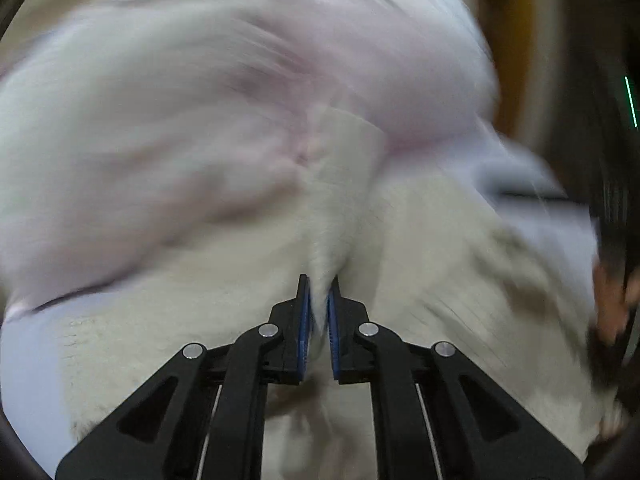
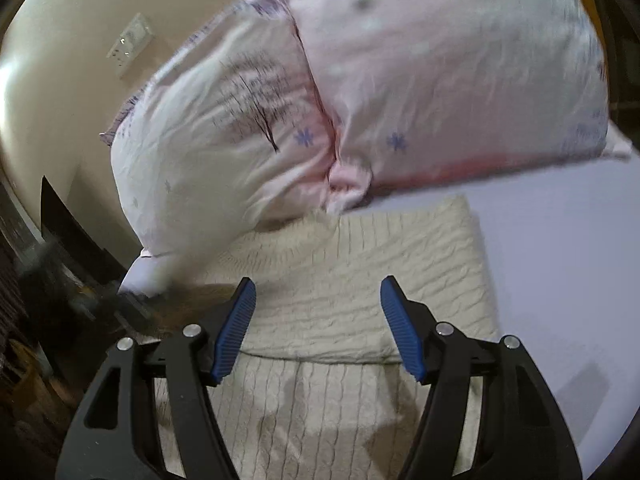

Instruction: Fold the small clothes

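A cream cable-knit sweater (image 2: 344, 280) lies on a pale lilac bed sheet (image 2: 560, 248), with one part folded over the rest. My left gripper (image 1: 319, 284) is shut on a pinched ridge of the cream sweater (image 1: 332, 216); the left wrist view is motion-blurred. My right gripper (image 2: 318, 292) is open and empty, hovering just above the folded sweater, fingers either side of its middle.
Two pink-and-white patterned pillows (image 2: 360, 80) lie beyond the sweater at the head of the bed; they also show in the left wrist view (image 1: 200, 120). A cream wall with a socket plate (image 2: 130, 42) is at the left. The bed edge and dark floor clutter (image 2: 48, 300) are at the left.
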A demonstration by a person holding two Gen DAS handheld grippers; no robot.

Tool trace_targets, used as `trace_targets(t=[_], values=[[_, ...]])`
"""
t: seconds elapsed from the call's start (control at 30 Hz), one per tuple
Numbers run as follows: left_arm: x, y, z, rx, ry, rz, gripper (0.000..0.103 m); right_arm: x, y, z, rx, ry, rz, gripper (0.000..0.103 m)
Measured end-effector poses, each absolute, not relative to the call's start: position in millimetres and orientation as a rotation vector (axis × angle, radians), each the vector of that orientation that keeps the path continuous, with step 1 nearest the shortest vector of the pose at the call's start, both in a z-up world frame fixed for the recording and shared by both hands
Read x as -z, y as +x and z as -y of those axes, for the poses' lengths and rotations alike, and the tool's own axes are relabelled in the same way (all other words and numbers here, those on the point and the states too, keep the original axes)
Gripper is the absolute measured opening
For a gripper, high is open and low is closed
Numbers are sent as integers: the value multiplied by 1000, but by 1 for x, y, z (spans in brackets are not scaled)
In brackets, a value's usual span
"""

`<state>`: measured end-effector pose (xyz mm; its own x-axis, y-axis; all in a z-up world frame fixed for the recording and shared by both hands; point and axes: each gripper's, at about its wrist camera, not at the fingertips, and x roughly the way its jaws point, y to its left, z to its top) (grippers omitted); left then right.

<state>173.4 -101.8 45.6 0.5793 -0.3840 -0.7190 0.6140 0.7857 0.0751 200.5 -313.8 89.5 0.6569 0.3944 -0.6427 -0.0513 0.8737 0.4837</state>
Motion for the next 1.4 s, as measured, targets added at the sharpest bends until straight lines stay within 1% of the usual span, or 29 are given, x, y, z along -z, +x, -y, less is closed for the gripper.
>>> trace_targets(t=[0.03, 0.07, 0.1, 0.17, 0.2, 0.23, 0.27, 0.3, 0.37, 0.5, 0.57, 0.67, 0.7, 0.87, 0.9, 0.97, 1.03, 1.07, 1.13, 1.17, 1.2, 1.33, 1.4], values=[[-33, 167, 117, 624, 377, -778, 11, -85, 202, 317, -259, 471, -837, 64], [-29, 161, 121, 616, 395, -775, 11, -81, 203, 325, -254, 505, -856, 64], [-31, 155, 116, 601, 391, -752, 14, -78, 202, 329, -248, 525, -862, 62], [-43, 151, 92, 578, 327, -733, 31, -74, 203, 338, -227, 555, -876, 57], [-51, 147, 69, 534, 274, -717, 45, -71, 204, 342, -208, 564, -889, 52], [-57, 149, 51, 499, 245, -709, 48, -67, 205, 343, -199, 574, -904, 49], [-61, 149, 34, 467, 227, -703, 48, -64, 207, 343, -198, 585, -919, 45], [-63, 147, 16, 422, 212, -701, 50, -58, 210, 342, -199, 595, -944, 43], [-61, 148, -7, 359, 198, -713, 51, -48, 215, 339, -164, 596, -997, 43], [-49, 156, -40, 278, 151, -774, 52, -42, 214, 340, -142, 607, -1024, 40], [-43, 158, -45, 265, 135, -796, 53, -39, 214, 334, -127, 551, -1061, 32], [-34, 159, -48, 261, 111, -830, 53, -43, 210, 320, -162, 433, -1054, 9], [-31, 160, -51, 264, 101, -840, 53, -48, 208, 317, -174, 412, -1035, 8], [-29, 161, -50, 260, 85, -835, 53, -83, 221, 321, -115, 334, -860, 7], [-31, 160, -51, 257, 81, -829, 53, -84, 229, 322, -65, 298, -845, 8], [-35, 155, -53, 248, 73, -817, 53, -70, 250, 322, -3, 229, -898, 10], [-41, 145, -62, 246, 44, -805, 53, -54, 257, 326, 6, 236, -970, 16], [-44, 139, -68, 249, 23, -802, 54, -51, 253, 330, 2, 265, -985, 21], [-49, 118, -91, 266, -45, -802, 59, -55, 230, 339, -38, 337, -964, 36], [-50, 109, -102, 275, -79, -806, 59, -59, 217, 345, -64, 357, -952, 45], [-51, 99, -116, 290, -126, -818, 60, -62, 197, 351, -93, 376, -938, 48], [-39, 61, -157, 386, -315, -884, 60, -57, 128, 375, -174, 452, -994, 47], [-28, 40, -167, 423, -385, -916, 60, -51, 95, 382, -192, 494, -1024, 40]])
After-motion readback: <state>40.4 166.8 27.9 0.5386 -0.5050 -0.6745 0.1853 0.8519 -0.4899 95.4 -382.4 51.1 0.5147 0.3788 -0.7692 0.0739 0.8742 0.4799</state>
